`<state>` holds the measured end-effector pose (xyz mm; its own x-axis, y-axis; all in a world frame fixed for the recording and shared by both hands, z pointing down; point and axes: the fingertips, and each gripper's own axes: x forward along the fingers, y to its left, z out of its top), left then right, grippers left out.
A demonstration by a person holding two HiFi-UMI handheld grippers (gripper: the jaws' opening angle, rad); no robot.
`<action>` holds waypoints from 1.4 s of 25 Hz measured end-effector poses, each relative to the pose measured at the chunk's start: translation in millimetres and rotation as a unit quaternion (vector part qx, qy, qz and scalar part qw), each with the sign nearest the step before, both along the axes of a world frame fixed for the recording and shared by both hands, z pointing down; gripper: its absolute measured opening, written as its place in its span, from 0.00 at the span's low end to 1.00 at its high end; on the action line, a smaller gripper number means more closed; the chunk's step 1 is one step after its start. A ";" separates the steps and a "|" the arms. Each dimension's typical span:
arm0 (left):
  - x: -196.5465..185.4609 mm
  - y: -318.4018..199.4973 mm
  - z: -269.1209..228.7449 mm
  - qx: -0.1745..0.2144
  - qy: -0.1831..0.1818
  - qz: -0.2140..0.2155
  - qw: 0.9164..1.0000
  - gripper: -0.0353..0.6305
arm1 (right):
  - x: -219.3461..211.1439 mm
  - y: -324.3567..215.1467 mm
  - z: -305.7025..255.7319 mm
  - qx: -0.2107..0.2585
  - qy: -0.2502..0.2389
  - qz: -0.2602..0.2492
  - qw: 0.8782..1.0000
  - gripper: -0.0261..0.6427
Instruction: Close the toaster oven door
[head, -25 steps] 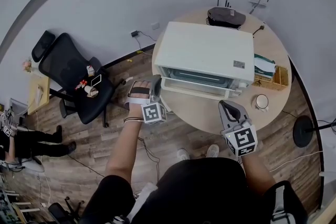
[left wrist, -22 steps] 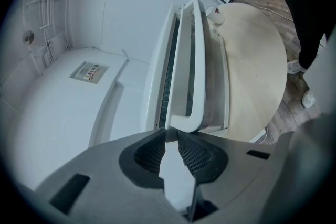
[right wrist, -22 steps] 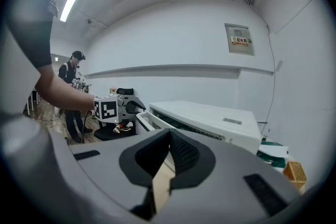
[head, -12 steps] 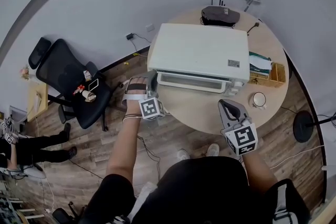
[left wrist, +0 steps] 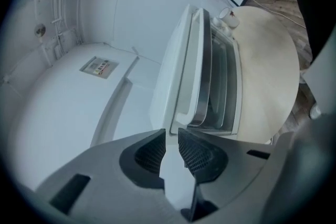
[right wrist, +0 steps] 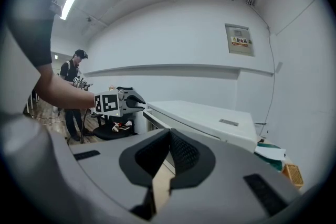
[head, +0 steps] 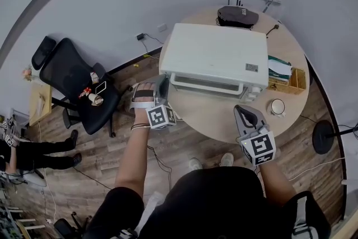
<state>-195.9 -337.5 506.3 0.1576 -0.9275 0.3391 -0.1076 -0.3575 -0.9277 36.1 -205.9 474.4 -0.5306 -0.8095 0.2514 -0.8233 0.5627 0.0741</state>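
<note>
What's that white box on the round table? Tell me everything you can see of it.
It is a toaster oven: a white, boxy, metal-looking appliance standing level on the round pale table. Its flat top carries a small grey label. The front has a glass door with a white bar handle, shut or very nearly so, and pale knobs at the right end. The left gripper sits at its front left corner, fingers slightly apart and empty; contact cannot be told.

one toaster oven [head: 215,59], one mug [head: 278,107], tools [head: 162,85] [head: 242,111] — two
</note>
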 end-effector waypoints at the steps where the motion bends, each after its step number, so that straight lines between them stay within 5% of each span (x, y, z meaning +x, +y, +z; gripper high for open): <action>1: -1.1 3.8 -4.4 0.001 0.022 -0.007 1.000 0.14 | -2.0 -0.1 -0.6 0.001 -0.001 -0.002 1.000 0.03; 4: -4.0 15.6 -17.1 -0.002 0.112 -0.035 0.993 0.14 | -7.5 0.4 -3.1 0.003 -0.005 -0.009 1.000 0.03; 7: -4.8 28.3 -25.4 -0.032 0.233 -0.062 0.970 0.14 | -12.0 1.1 -4.8 0.002 -0.010 -0.015 1.000 0.03; 11: 6.5 50.2 -37.6 -0.072 0.381 -0.071 0.919 0.13 | -17.7 1.6 -6.2 0.005 -0.010 -0.021 1.000 0.03; 14: 20.3 68.6 -43.2 -0.103 0.473 -0.065 0.872 0.10 | -21.1 2.1 -7.8 0.010 -0.012 -0.023 1.000 0.03; 18: 30.5 87.2 -36.0 -0.150 0.558 -0.083 0.812 0.06 | -22.6 4.3 -12.6 0.024 -0.010 -0.024 0.999 0.03; 20: 33.1 94.5 -29.5 -0.167 0.582 -0.092 0.791 0.06 | -21.4 5.6 -15.9 0.038 0.000 -0.020 0.999 0.03; 22: 38.0 102.5 -26.6 -0.173 0.592 -0.084 0.783 0.06 | -19.7 6.6 -18.8 0.051 0.016 -0.012 0.999 0.03; 27: 51.8 119.4 -23.4 -0.173 0.580 -0.060 0.794 0.06 | -14.2 9.6 -24.4 0.059 0.020 0.005 0.998 0.03; 35: 56.3 126.3 -23.6 -0.168 0.577 -0.060 0.797 0.06 | -6.6 7.7 -27.8 0.068 0.013 0.013 0.998 0.03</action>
<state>-139.6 -211.2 482.6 0.4619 -0.8467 0.2641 -0.8719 -0.4880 -0.0399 29.5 -198.2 446.6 -0.5040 -0.8502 0.1520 -0.8344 0.5247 0.1687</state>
